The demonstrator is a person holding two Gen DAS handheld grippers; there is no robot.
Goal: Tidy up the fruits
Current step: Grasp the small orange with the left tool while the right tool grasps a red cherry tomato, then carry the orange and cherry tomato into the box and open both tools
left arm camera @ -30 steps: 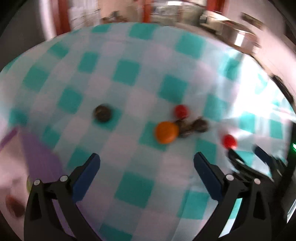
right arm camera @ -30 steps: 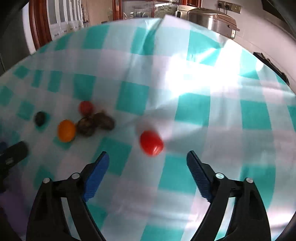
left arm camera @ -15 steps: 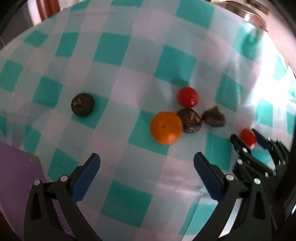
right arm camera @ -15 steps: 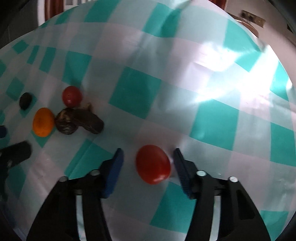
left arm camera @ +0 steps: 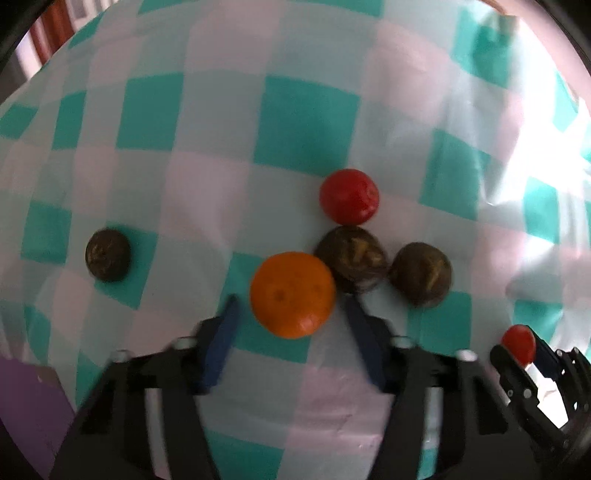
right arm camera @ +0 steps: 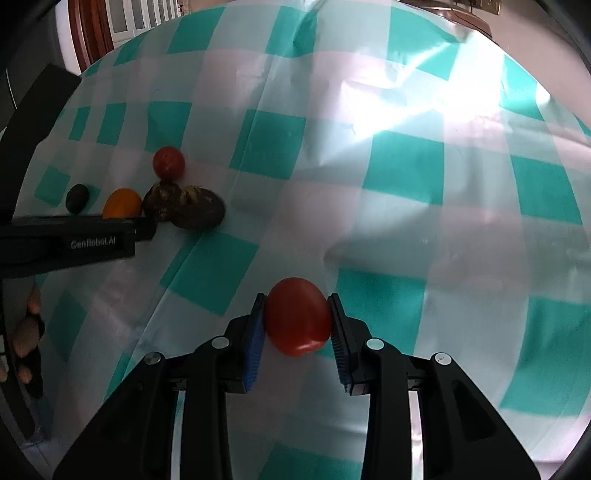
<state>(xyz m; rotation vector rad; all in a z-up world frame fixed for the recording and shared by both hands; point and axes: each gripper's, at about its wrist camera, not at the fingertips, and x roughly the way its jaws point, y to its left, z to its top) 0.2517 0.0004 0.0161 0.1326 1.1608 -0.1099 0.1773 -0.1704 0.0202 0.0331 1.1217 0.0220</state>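
An orange (left arm camera: 291,295) lies on the teal-and-white checked cloth (left arm camera: 306,122), between the blue pads of my left gripper (left arm camera: 291,310). The jaws are closing on it and the fingers are blurred. My right gripper (right arm camera: 296,306) is closing too, its pads pressed on both sides of a red tomato (right arm camera: 297,321) that rests on the cloth. In the left wrist view that same tomato (left arm camera: 519,341) shows at the lower right. A second red tomato (left arm camera: 349,196) and two dark brown fruits (left arm camera: 351,258) (left arm camera: 421,273) crowd just beyond the orange.
Another dark fruit (left arm camera: 108,254) sits alone on the left. A purple sheet (left arm camera: 22,406) covers the lower left corner. A person's fingers (right arm camera: 26,332) hold the left gripper at the edge of the right wrist view. Wood cabinets (right arm camera: 92,29) stand beyond the table.
My left gripper came down over the orange and its wide jaws narrowed around it. The right gripper sank onto the tomato and closed on it.
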